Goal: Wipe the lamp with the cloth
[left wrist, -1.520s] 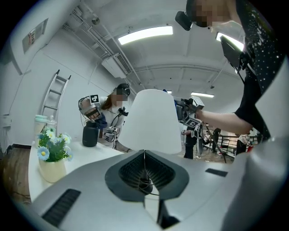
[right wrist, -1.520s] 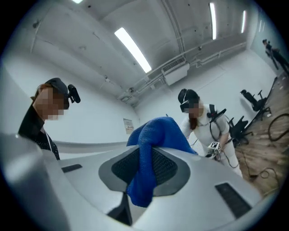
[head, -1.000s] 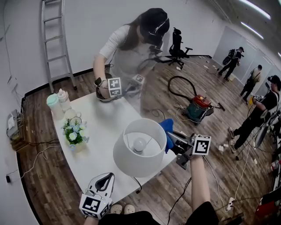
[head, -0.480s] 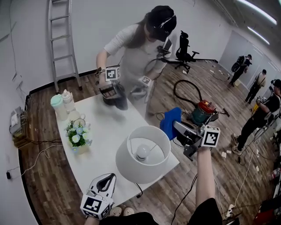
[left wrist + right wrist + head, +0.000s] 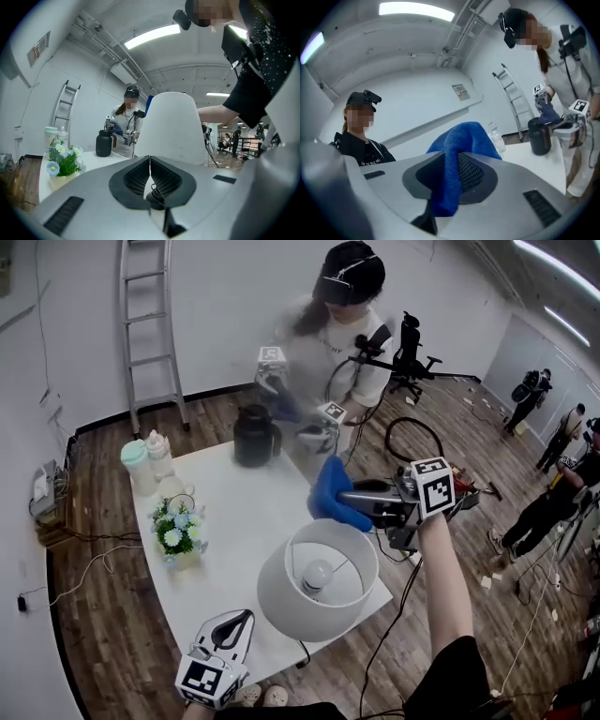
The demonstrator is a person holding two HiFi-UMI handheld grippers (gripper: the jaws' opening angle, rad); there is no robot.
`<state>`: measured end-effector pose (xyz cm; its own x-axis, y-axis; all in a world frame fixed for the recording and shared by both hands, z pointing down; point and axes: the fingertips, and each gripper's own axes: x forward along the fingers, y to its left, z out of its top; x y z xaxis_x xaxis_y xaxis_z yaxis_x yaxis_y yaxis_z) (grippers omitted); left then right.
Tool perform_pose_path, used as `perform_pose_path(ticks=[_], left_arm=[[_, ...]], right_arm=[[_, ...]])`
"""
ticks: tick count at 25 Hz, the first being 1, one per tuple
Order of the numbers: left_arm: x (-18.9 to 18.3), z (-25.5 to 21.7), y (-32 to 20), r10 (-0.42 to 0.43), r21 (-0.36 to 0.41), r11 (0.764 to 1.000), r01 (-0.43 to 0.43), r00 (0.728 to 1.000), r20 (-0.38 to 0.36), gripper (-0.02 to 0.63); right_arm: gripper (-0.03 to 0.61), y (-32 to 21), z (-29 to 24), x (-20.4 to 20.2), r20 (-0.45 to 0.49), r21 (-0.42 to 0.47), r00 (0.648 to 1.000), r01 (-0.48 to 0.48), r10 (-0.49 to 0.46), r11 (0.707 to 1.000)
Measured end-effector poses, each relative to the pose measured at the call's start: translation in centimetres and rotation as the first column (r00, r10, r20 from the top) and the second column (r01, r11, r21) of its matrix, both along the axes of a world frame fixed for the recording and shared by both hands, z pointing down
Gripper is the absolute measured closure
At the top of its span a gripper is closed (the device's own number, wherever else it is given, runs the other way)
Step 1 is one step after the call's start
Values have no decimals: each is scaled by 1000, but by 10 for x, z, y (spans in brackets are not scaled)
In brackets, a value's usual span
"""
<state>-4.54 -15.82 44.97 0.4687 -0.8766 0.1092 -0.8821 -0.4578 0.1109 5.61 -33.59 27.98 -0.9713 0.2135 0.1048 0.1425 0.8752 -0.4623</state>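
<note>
The lamp's white shade point(image 5: 281, 601) stands at the table's near right edge, its bulb point(image 5: 317, 575) showing from above. My right gripper point(image 5: 350, 500) is shut on a blue cloth point(image 5: 329, 491), held in the air just beyond the shade's far rim. In the right gripper view the cloth point(image 5: 457, 145) hangs folded between the jaws of that gripper point(image 5: 457, 165). My left gripper point(image 5: 240, 619) hovers low at the table's near edge, left of the shade, shut and holding nothing. From the left gripper point(image 5: 150, 160) the shade point(image 5: 171, 127) fills the middle, close ahead.
On the white table point(image 5: 234, 512) stand a flower pot point(image 5: 178, 533), bottles point(image 5: 145, 463) at the far left and a black jug point(image 5: 255, 436). Another person point(image 5: 342, 329) across the table works with two grippers. The lamp's cord point(image 5: 304, 652) drops off the near edge.
My right gripper has carried the cloth up and leftward, from the shade's right side to beyond its far rim. The person opposite has set the black jug down. The left gripper stayed put.
</note>
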Motion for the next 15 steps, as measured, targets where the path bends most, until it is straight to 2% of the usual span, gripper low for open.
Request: perform_pose_path(ticks=[3,5,8,12,15], left_arm=[[-6,1,1,-17,-12,1000,17,1000,2,601],[-8,5,2,-19,-16,1000,19,1000,-2,601],[-10,8,3,-24,-26,999,24,1000,-1,601],[-9,12,7,-20,-40,999,19,1000,-3,601],[-8,14,7,-11,-46,999,11,1000,-3,601]], right_arm=[[503,-4,25,-11,-34,-74,998,43,-46,996],[503,-9,46,-14,-72,-109,996,40,-48,993],[503,-19,86,-15,-163,-167,986,-2,-26,986],[503,-29,131,-8,-240,-236,971,-81,23,968],[503,-35,149,-5,-275,-223,959,-125,61,967]])
